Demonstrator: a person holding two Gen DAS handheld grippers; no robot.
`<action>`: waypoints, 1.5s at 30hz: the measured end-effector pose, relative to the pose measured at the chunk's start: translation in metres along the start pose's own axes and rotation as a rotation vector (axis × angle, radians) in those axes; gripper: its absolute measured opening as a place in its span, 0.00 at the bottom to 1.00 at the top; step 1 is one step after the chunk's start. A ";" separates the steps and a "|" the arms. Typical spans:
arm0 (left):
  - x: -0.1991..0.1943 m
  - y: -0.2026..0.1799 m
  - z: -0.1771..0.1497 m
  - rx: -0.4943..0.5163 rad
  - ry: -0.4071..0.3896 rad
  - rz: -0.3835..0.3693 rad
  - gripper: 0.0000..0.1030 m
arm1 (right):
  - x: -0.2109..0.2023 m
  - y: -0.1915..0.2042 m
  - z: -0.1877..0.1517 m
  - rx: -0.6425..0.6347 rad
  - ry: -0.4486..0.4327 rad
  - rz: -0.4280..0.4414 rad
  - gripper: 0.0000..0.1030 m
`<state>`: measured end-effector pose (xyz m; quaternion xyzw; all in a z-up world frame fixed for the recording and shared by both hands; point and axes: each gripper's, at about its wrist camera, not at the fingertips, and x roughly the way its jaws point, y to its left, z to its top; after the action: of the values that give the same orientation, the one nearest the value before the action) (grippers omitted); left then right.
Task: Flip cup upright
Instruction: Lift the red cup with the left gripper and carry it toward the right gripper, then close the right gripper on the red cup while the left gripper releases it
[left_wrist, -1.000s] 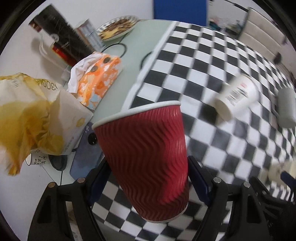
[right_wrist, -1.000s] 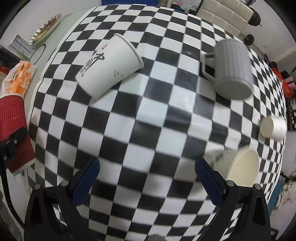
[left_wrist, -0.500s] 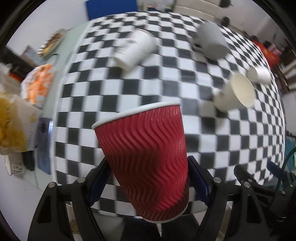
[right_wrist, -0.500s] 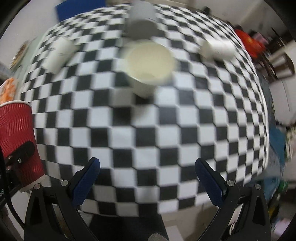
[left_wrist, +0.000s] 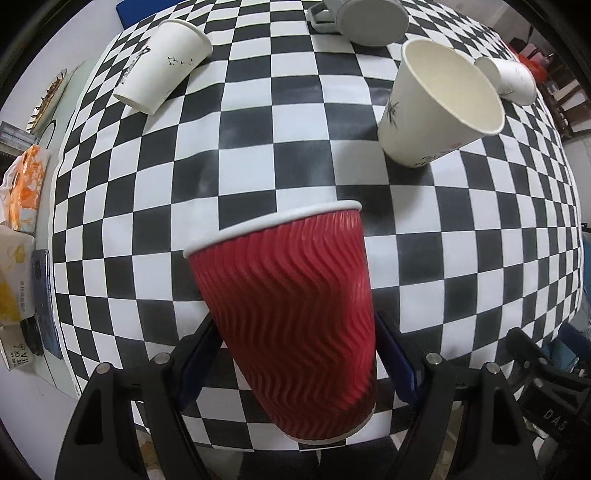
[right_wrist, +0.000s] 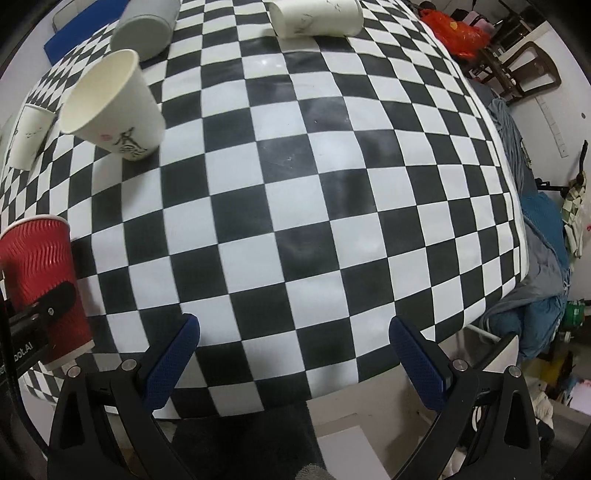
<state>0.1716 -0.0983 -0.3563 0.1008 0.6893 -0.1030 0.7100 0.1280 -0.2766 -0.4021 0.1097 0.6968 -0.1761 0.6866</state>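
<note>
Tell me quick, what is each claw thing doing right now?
Left gripper: fingers closed on the red cup.
Right gripper: fingers open, holding nothing, above the checkered table.

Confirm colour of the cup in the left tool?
Red, wavy-ribbed, white rim: red cup; clearest in the left wrist view.

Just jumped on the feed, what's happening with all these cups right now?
The left gripper is shut on the red ripple cup, holding it rim-up over the near part of the checkered table. The right gripper is open and holds nothing. One white paper cup already stands upright. Another white cup lies on its side at far left, a small white cup lies on its side at far right, and a grey mug sits at the far edge.
</note>
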 end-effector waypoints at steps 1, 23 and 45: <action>0.003 -0.001 -0.001 -0.003 0.005 0.005 0.77 | 0.004 -0.002 0.004 -0.002 0.004 0.007 1.00; 0.001 0.009 -0.002 -0.098 -0.026 -0.052 0.93 | 0.010 0.017 0.028 -0.099 0.043 0.171 1.00; 0.019 0.135 -0.051 -0.328 0.044 0.068 0.93 | -0.005 0.150 0.038 -0.222 0.176 0.494 0.97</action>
<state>0.1621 0.0457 -0.3767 0.0093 0.7085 0.0372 0.7046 0.2222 -0.1544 -0.4115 0.2155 0.7210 0.0841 0.6532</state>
